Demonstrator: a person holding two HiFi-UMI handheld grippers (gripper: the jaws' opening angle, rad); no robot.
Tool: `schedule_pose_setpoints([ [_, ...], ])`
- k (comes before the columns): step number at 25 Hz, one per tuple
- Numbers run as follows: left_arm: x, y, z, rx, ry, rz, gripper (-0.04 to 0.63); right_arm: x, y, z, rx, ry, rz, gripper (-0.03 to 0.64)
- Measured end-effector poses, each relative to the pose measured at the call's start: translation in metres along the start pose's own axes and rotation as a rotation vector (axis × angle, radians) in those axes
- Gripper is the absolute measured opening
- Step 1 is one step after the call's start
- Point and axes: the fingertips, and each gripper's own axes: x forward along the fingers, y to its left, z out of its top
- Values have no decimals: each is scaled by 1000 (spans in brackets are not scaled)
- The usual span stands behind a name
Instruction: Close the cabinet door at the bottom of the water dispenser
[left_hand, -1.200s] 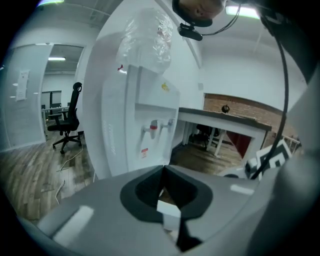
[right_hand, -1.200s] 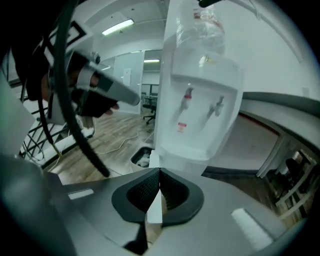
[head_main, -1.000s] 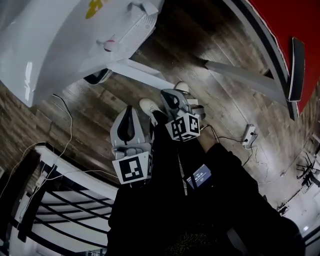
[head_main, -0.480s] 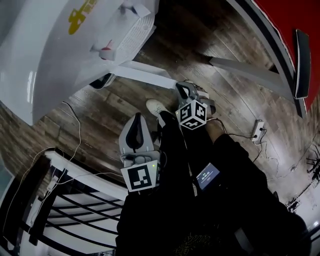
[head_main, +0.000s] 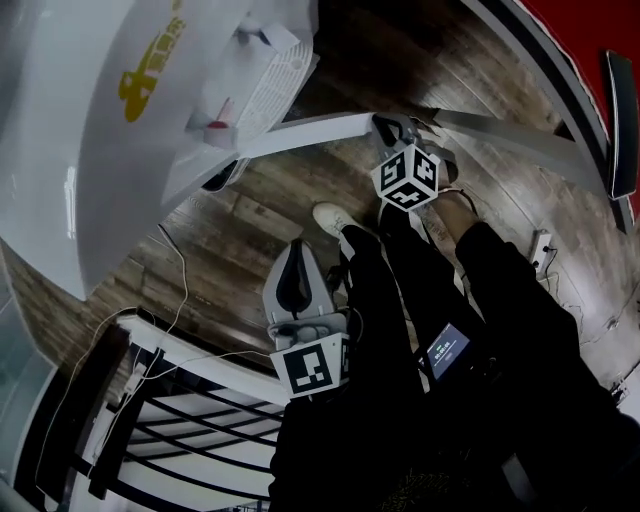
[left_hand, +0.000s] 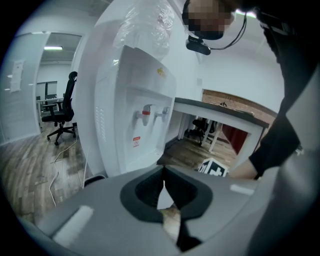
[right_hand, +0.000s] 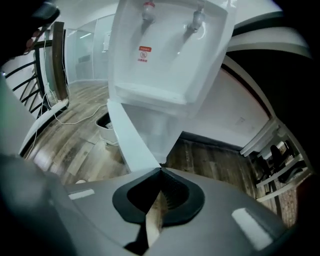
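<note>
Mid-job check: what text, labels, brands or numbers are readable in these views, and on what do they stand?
No text can be read in full.
Yellow logo on the water dispenser: brand mark, blurred, unreadable.
Red-and-white sticker on its front: print too small.
Small screen at the person's waist: lit lines, too small.
Paper sheet on the glass wall: blurred.

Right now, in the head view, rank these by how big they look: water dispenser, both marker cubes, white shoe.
1. water dispenser, by far the largest.
2. left tool's marker cube and right tool's marker cube: they look about alike, so I won't rank them.
3. white shoe, the smallest.
</note>
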Motion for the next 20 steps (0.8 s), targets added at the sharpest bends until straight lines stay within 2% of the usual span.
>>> schedule_pose_setpoints([
  [8, 13, 6, 2, 14, 18, 30, 8, 54, -74, 60, 34, -39, -19, -17],
  [13, 23, 1, 11, 44, 23, 29, 8, 85, -97, 101, 119, -102, -4, -17],
  [20, 33, -9, 7, 33, 40, 36, 8, 105, -115, 134, 216, -181, 50, -17],
])
